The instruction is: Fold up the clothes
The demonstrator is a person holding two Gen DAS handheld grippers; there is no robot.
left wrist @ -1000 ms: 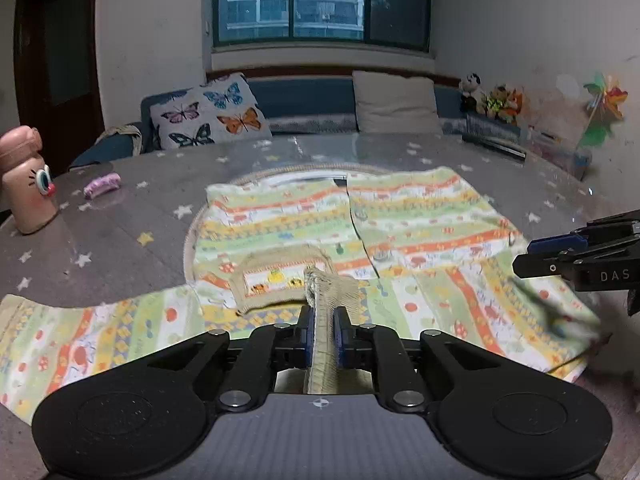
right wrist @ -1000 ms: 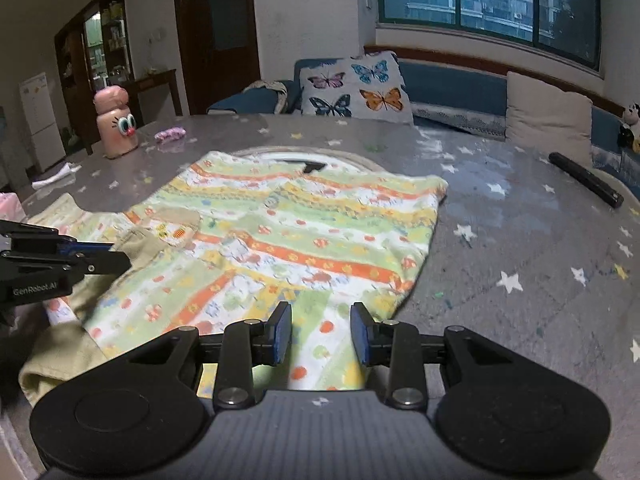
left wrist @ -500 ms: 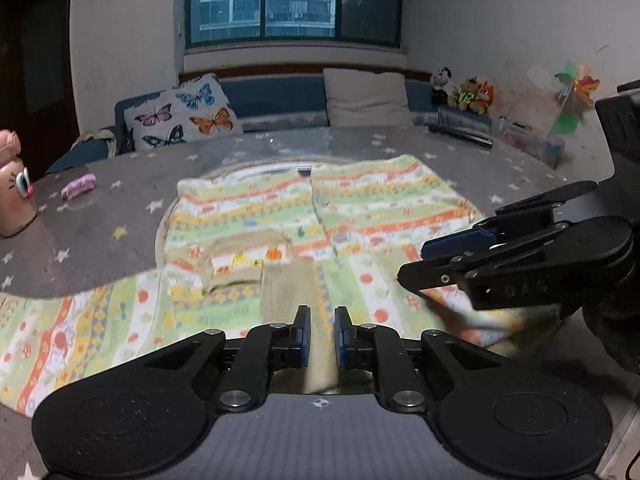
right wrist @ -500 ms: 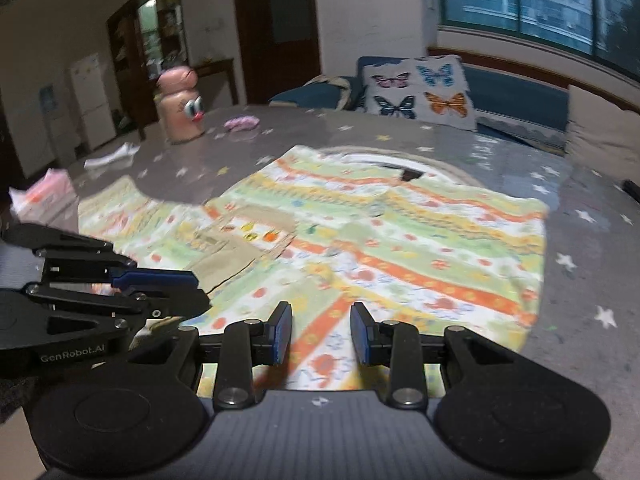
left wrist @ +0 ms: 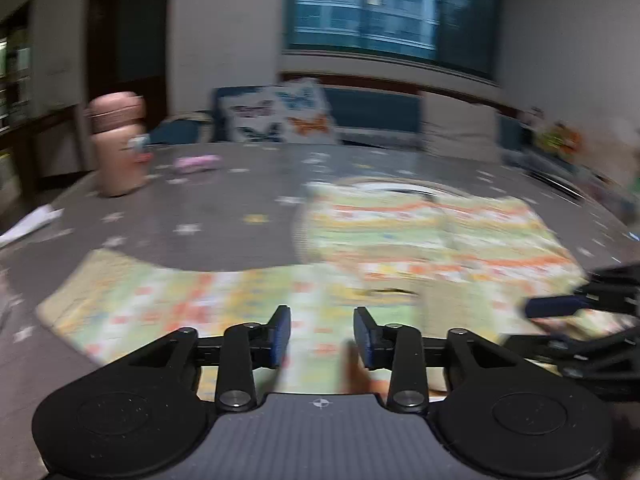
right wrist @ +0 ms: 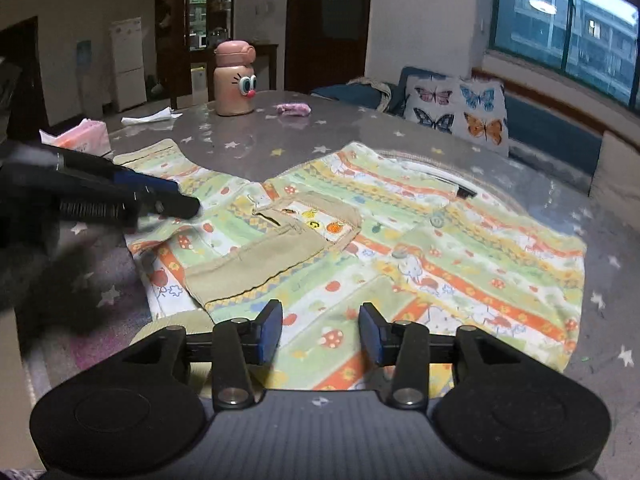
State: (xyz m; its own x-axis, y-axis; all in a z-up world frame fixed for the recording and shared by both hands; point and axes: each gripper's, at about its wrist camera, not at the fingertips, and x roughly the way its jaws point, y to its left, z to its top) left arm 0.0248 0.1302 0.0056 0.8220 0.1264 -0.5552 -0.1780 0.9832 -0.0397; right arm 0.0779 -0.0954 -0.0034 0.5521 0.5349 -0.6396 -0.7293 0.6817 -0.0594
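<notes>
Odds and ends on my starry table [right wrist: 624, 304]

Far left I see a pink cartoon-faced bottle [right wrist: 233, 79], a small pink bundle [right wrist: 294, 109] just right of it, and a butterfly cushion [right wrist: 460, 110] beyond the far edge.

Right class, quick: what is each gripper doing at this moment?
Left gripper: open, holding nothing, over the shirt.
Right gripper: open, holding nothing, over the shirt's near edge.

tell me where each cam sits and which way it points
Left wrist: rides on the left tongs, open, looking across the spread patterned shirt toward the window; the right tongs poke in at right. Heavy blur.
Right wrist: rides on the right tongs, open, above the shirt's near hem, facing the cartoon-faced bottle and doorway; the left tongs enter at left.
Shared: shirt, bottle, butterfly pillow, starred table.
</notes>
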